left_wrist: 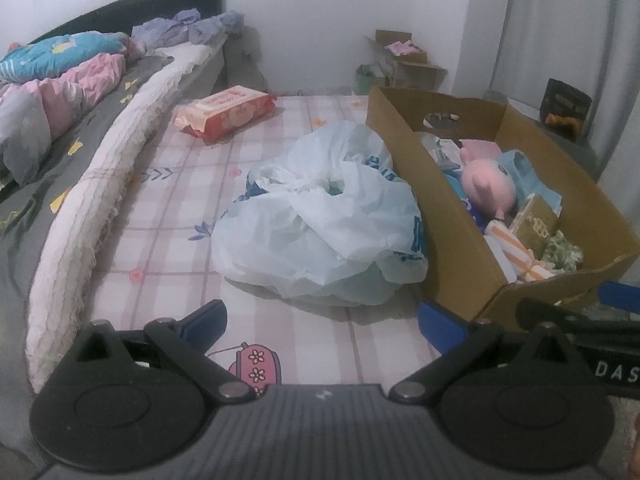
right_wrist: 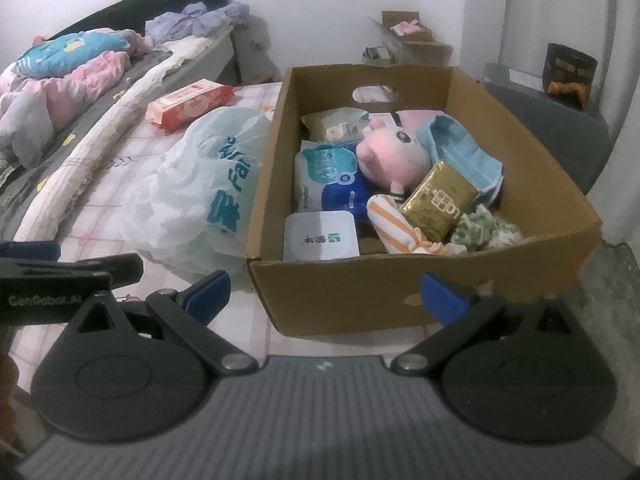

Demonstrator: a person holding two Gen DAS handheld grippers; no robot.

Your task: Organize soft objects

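**Grippers empty, bag and wipes outside the box**

Both grippers hover low over the bed sheet [left_wrist: 168, 208], each with its blue fingers spread wide and nothing between them. Left gripper [left_wrist: 322, 320] faces the plastic bag [left_wrist: 320, 216]; right gripper [right_wrist: 324, 294] faces the near wall of the box [right_wrist: 340, 292].

The box already holds a pink plush [right_wrist: 390, 152], a blue pack [right_wrist: 332, 184], a gold pack [right_wrist: 440, 200], a striped cloth [right_wrist: 390, 220], a green cloth [right_wrist: 484, 232] and a white pack [right_wrist: 320, 236]. The bag slumps against the box's left wall, touching it. A red wipes pack [left_wrist: 226, 114] lies well apart, further up the bed by the mattress edge.

Risks, as I judge them:

- The bag is thin and crumpled. A pinch on a loose fold could lift only film, letting whatever is inside spill or the bag slide free.
- The bag leans on the box, so dragging it sideways may shove or tip the light cardboard.
- The box looks nearly full. Pressing the bag in could push the plush or the gold pack over the rim.
- The right gripper sits close to the box wall; a forward reach at this height would hit cardboard rather than clear it.
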